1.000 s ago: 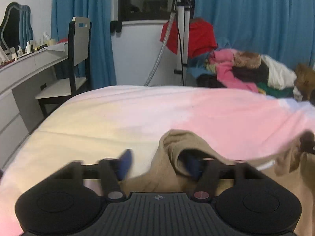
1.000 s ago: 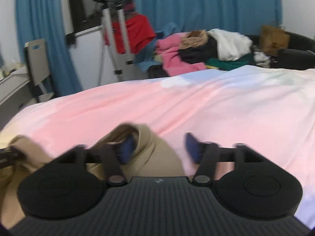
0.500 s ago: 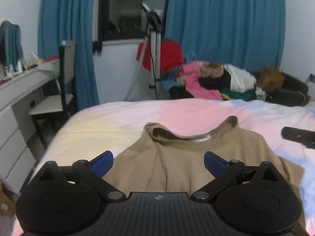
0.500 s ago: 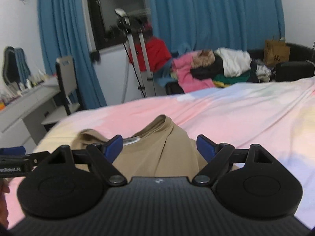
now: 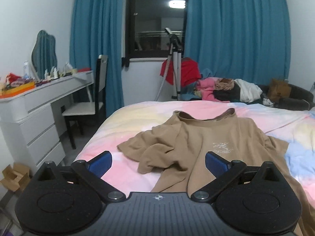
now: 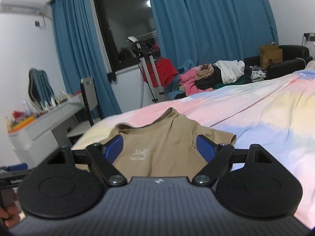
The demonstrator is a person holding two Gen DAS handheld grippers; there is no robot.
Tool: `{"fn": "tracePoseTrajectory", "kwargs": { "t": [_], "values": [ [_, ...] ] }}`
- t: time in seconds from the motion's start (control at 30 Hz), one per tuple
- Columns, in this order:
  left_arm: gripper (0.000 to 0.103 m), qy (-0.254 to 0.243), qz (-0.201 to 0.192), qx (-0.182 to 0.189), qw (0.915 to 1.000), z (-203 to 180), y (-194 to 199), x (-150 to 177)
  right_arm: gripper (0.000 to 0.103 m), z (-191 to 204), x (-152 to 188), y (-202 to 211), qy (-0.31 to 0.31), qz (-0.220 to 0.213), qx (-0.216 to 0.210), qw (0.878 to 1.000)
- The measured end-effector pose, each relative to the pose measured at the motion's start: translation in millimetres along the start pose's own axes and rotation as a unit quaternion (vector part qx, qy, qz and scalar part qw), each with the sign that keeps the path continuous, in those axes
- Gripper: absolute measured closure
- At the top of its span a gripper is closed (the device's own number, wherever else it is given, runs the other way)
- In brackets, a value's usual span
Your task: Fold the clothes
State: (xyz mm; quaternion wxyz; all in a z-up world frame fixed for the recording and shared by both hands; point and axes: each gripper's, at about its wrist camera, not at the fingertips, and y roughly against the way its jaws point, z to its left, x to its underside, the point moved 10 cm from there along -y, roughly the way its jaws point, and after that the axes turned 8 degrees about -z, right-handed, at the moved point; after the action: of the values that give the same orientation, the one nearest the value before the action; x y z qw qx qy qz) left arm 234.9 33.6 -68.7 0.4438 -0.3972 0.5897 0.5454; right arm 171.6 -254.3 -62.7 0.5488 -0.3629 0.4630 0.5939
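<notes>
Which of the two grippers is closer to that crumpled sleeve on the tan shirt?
Left. The left gripper sits open just short of the crumpled sleeve. The right gripper is open over the tan shirt chest, further right.

A home bedroom: a bed [image 5: 137,114] with a pastel cover, blue curtains [image 5: 236,39] framing a dark window [image 5: 155,19], a white dressing surface [image 5: 49,86] with mirror [image 5: 44,53] and bottles, and heaped clothes [image 5: 226,88] beyond.
</notes>
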Motion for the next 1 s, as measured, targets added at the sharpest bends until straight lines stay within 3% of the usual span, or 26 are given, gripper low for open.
{"fn": "tracePoseTrajectory", "kwargs": {
  "t": [0.13,0.23,0.37,0.43,0.5,0.6,0.67,0.77,0.9,0.97,1.0],
  "values": [
    [0.001,0.111,0.048,0.007,0.9927,23,-20,17,0.020,-12,15,-4,-0.011,0.021,0.012,1.000],
    [0.001,0.213,0.075,0.007,0.9742,43,-46,34,0.020,-19,21,-12,-0.028,0.033,0.016,0.999],
    [0.007,0.286,0.098,-0.006,0.9532,68,-92,50,0.020,-23,32,-29,-0.047,0.050,0.020,0.997],
    [0.012,0.351,0.105,-0.002,0.9304,78,-113,61,0.020,-27,37,-39,-0.053,0.054,0.021,0.997],
    [0.013,0.418,0.110,0.004,0.9018,88,-134,71,0.020,-32,41,-48,-0.066,0.056,0.019,0.996],
    [0.012,0.456,0.106,-0.002,0.8837,94,-152,75,0.020,-42,59,-68,-0.077,0.079,0.041,0.993],
    [0.009,0.442,0.113,-0.011,0.8898,90,-164,68,0.020,-48,72,-81,-0.097,0.096,0.047,0.990],
    [0.016,0.423,0.118,-0.034,0.8979,88,-182,60,0.020,-53,87,-99,-0.113,0.116,0.052,0.986],
    [0.055,0.410,0.120,-0.074,0.9011,91,-205,62,0.020,-58,97,-109,-0.114,0.122,0.061,0.984],
    [0.071,0.376,0.126,-0.084,0.9141,91,-216,60,0.020,-61,99,-109,-0.116,0.124,0.065,0.983],
    [0.096,0.354,0.125,-0.078,0.9238,91,-221,56,0.020,-63,100,-109,-0.116,0.125,0.066,0.983]
  ]
}}
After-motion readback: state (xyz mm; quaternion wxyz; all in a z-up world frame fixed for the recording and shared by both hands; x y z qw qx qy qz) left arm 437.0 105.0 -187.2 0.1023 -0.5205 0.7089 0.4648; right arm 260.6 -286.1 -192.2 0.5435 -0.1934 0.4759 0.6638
